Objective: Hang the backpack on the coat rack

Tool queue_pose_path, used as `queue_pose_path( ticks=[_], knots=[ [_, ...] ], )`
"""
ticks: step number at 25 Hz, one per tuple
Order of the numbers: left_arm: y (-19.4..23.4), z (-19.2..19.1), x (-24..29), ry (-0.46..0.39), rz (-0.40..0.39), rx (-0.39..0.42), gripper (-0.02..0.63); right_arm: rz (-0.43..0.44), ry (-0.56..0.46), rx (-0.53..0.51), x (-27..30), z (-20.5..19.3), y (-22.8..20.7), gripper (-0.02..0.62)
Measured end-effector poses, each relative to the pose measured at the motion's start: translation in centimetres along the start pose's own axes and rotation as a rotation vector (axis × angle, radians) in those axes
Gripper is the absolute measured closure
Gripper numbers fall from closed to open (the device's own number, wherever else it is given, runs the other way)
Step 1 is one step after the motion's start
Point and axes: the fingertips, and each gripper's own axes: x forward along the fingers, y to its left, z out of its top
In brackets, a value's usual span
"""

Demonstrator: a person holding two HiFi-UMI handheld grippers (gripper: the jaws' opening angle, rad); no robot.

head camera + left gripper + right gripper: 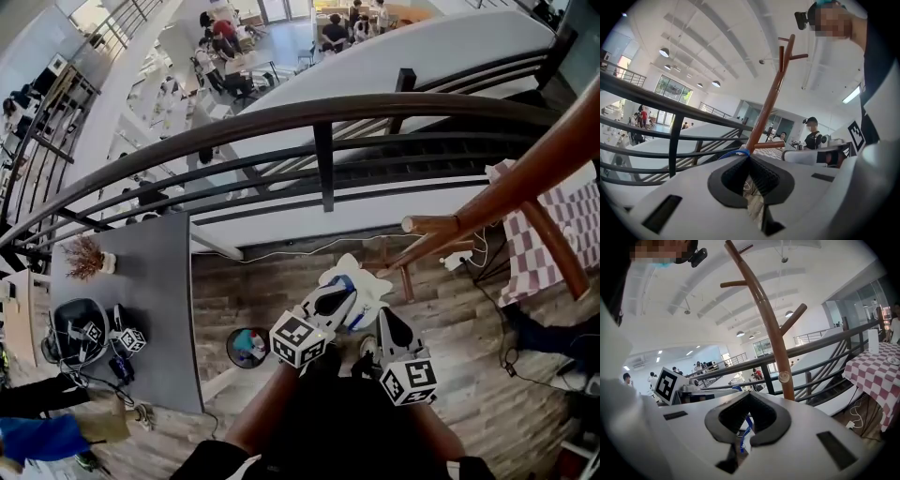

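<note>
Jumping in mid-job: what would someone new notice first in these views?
First, the white-and-blue backpack low in the head view's middle, hanging from the left tool and right tool, both shut on it. To its right, the brown wooden coat rack slants across the picture, with the dark curved railing just beyond.

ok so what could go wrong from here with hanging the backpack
The left tool pinches only the thin blue loop at its very tips, so the backpack could slip free. The coat rack has short pegs; the loop might miss one. A fumbled bag could go over the nearby railing.
</note>
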Motion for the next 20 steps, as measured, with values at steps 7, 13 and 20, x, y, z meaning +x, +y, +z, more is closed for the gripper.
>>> queue_pose_path(
  ticks=[7,13,20],
  knots=[
    [0.9,-0.5,1.4,0.030,-0.025,0.002,0.592,-0.024,0.002,0.013,0.9,-0.4,-0.3,0.583],
    [1.3,-0.7,2.4,0.050,-0.036,0.008,0.592,-0.030,0.016,0.020,1.1,-0.9,-0.5,0.583],
    [1.6,-1.2,3.4,0.078,-0.049,0.009,0.592,-0.026,0.033,0.028,1.1,-1.5,-0.5,0.583]
  ],
)
